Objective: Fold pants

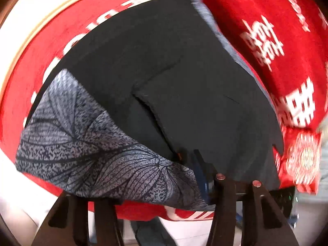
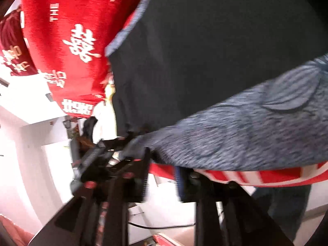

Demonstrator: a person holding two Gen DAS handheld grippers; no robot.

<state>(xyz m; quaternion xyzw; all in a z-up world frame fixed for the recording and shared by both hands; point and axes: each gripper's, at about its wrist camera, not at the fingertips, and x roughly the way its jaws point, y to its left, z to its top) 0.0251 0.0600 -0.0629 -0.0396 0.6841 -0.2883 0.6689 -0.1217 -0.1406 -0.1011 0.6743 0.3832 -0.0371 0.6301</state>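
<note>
The pants (image 1: 174, 78) are black with grey leaf-print panels (image 1: 82, 149). They lie partly folded on a red cloth with white characters (image 1: 266, 30). In the left wrist view my left gripper (image 1: 162, 186) sits at the near edge of the pants; its fingers stand wide apart and the printed fabric drapes over the gap. In the right wrist view the pants (image 2: 205, 61) fill the upper right, with the printed panel (image 2: 256, 127) in front. My right gripper (image 2: 162, 164) is at the panel's near corner, which lies bunched between the fingers. The image is blurred by motion.
The red cloth (image 2: 71, 30) covers the surface and hangs over its near edge, where a red and white striped hem (image 2: 256, 177) shows. A red patterned packet (image 1: 301, 160) lies at the right. White floor and furniture (image 2: 30, 143) lie beyond the surface edge.
</note>
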